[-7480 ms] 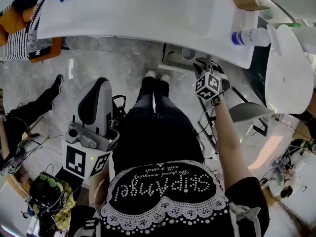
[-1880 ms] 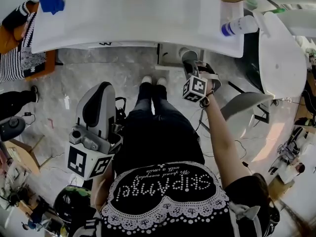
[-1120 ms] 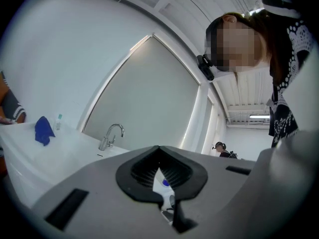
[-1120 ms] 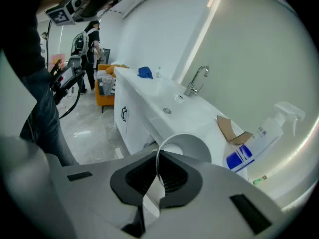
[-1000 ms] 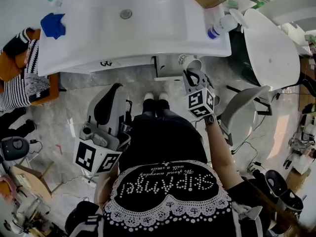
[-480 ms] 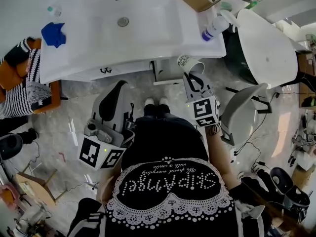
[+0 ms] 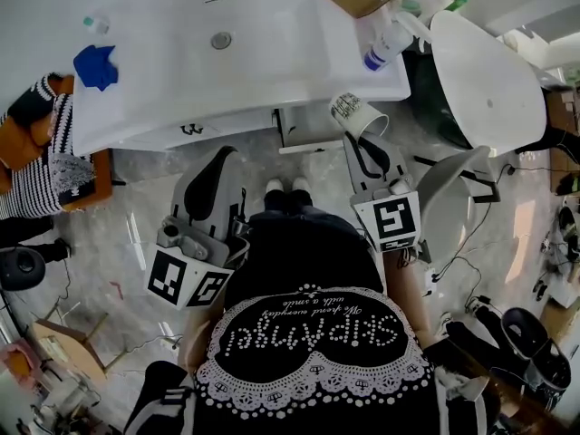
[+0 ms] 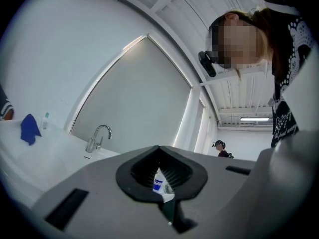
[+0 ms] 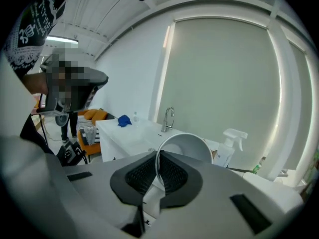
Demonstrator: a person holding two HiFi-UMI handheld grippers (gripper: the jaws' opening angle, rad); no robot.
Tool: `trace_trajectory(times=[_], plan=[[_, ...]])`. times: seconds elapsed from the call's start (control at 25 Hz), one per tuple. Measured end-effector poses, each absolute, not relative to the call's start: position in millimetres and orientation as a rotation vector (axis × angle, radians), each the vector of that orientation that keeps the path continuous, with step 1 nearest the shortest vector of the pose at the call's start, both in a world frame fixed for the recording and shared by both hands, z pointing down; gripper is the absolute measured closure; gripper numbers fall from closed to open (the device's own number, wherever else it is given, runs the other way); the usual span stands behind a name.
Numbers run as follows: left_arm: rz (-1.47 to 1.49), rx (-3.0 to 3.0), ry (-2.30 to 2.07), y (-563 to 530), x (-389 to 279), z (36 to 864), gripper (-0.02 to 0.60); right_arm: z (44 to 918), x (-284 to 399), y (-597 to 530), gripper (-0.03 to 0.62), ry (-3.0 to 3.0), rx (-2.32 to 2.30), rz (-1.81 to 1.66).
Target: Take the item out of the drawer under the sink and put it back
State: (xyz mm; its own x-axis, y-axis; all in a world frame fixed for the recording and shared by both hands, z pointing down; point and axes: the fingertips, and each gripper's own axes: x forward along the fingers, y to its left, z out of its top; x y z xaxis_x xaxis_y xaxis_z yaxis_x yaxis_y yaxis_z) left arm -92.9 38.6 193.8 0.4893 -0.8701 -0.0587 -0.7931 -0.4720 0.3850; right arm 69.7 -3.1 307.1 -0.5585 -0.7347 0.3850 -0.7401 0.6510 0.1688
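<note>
Nearest us, the left gripper [image 7: 216,166] hangs by the person's hip, its jaws pressed together on nothing. Just beyond, the right gripper [image 7: 364,145] pinches the rim of a paper cup [image 7: 358,114], held in the air beside what looks like the open drawer [image 7: 304,132] under the sink [image 7: 272,34]. We judge the cup light, thin-walled and easily crushed, so a gentle pinch on its stiffer rim suits it. Only the head view shows the drawer and the print on the cup's side. The right gripper view shows one jaw inside the cup's mouth, with the tap [image 9: 168,117] and a spray bottle [image 9: 230,146] on the tabletop [image 9: 130,133] behind.
</note>
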Motion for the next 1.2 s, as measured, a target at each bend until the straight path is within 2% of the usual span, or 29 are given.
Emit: trace_trajectory(times=[0.56,1.2], plan=[[-0.306,2.456,-1.371,48,-75,195,0.577,262,74,30,0.569,-2.597,1.249,0.144],[-0.272,2.448,-1.380,52,-69,201,0.577,260,79,53,0.569,-2.608,1.275,0.230]])
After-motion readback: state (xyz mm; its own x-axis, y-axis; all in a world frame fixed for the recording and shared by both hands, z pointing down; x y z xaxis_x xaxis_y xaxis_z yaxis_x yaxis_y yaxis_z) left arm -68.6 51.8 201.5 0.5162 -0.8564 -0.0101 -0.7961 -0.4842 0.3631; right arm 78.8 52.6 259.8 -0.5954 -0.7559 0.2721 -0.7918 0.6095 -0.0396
